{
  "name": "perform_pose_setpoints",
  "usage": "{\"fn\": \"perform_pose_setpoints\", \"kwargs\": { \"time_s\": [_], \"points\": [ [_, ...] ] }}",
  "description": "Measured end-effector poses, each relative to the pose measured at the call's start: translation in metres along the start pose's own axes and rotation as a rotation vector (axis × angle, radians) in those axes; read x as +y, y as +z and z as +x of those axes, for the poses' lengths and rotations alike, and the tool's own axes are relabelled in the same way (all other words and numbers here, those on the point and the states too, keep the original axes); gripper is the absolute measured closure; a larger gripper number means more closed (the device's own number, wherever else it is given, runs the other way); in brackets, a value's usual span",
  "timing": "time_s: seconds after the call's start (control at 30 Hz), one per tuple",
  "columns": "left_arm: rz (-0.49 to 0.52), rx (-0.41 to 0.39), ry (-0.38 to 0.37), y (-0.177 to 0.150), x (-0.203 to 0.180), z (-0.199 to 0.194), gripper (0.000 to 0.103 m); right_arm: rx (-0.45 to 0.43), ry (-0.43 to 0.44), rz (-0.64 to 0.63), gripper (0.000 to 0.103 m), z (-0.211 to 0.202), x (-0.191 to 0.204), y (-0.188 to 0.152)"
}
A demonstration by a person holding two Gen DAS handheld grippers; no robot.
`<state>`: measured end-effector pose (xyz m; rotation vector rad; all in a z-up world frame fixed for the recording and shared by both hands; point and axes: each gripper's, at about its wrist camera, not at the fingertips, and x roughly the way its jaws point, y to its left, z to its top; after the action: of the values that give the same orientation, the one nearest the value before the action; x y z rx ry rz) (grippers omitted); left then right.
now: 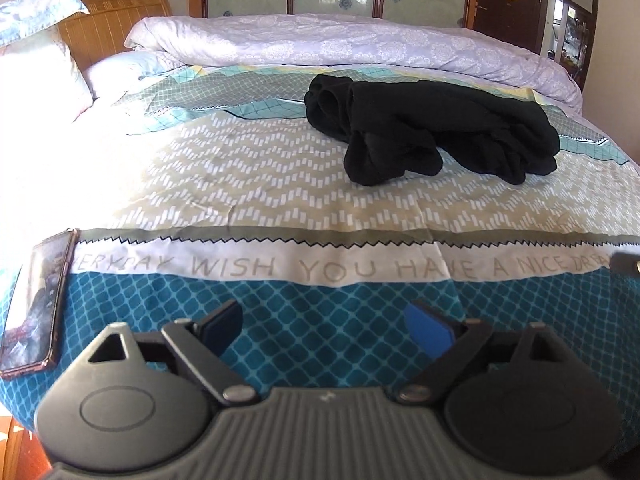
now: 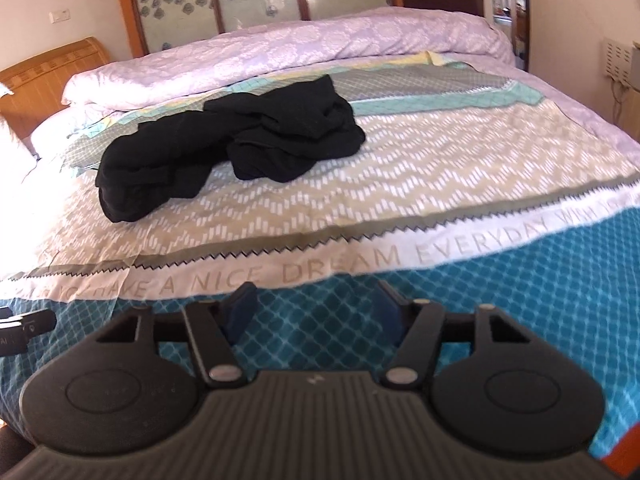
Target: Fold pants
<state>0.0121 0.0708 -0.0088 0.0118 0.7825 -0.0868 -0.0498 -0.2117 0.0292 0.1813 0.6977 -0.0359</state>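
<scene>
Black pants (image 1: 432, 128) lie crumpled in a heap on the patterned bedspread (image 1: 260, 184), well beyond both grippers. In the right wrist view the same pants (image 2: 224, 140) sit left of centre, with one bunched leg trailing toward the left. My left gripper (image 1: 326, 330) hovers over the blue front band of the bed, its blue pads apart with only bedspread between them. My right gripper (image 2: 314, 308) hangs over the same band, jaws parted more narrowly and holding nothing. Part of the left gripper shows at the left edge of the right wrist view.
A phone (image 1: 38, 304) lies on the bed's front left corner. A rolled lilac duvet (image 1: 360, 44) runs along the far side, pillows (image 1: 36, 72) and a wooden headboard (image 1: 116, 20) at the left. A dark door (image 1: 512, 4) stands behind the bed.
</scene>
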Motion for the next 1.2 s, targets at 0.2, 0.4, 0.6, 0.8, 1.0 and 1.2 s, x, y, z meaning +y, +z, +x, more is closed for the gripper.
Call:
{"fn": "perform_pose_setpoints", "kwargs": {
  "time_s": [0.2,0.4,0.6,0.8,1.0,1.2],
  "points": [
    [-0.017,0.006,-0.039,-0.005,0.006,0.010,0.030,-0.018,0.052,-0.018,0.053,0.043,0.005,0.044],
    [-0.028,0.007,-0.050,-0.005,0.009,0.013,0.031,0.004,0.090,-0.088,0.035,0.111,0.026,0.082],
    [-0.031,0.018,-0.055,0.001,0.015,0.016,0.031,0.078,0.047,-0.219,0.062,0.186,0.049,0.109],
    [-0.192,-0.014,-0.167,0.020,0.045,0.008,0.032,0.041,0.351,-0.118,0.092,0.109,0.058,0.123],
    [-0.348,-0.098,-0.273,0.037,0.076,-0.013,0.031,0.139,0.851,-0.030,0.089,0.003,0.070,0.087],
    [-0.337,-0.090,-0.308,0.040,0.070,-0.017,0.022,0.168,0.779,0.013,0.044,-0.016,0.025,0.057]
  ]
}}
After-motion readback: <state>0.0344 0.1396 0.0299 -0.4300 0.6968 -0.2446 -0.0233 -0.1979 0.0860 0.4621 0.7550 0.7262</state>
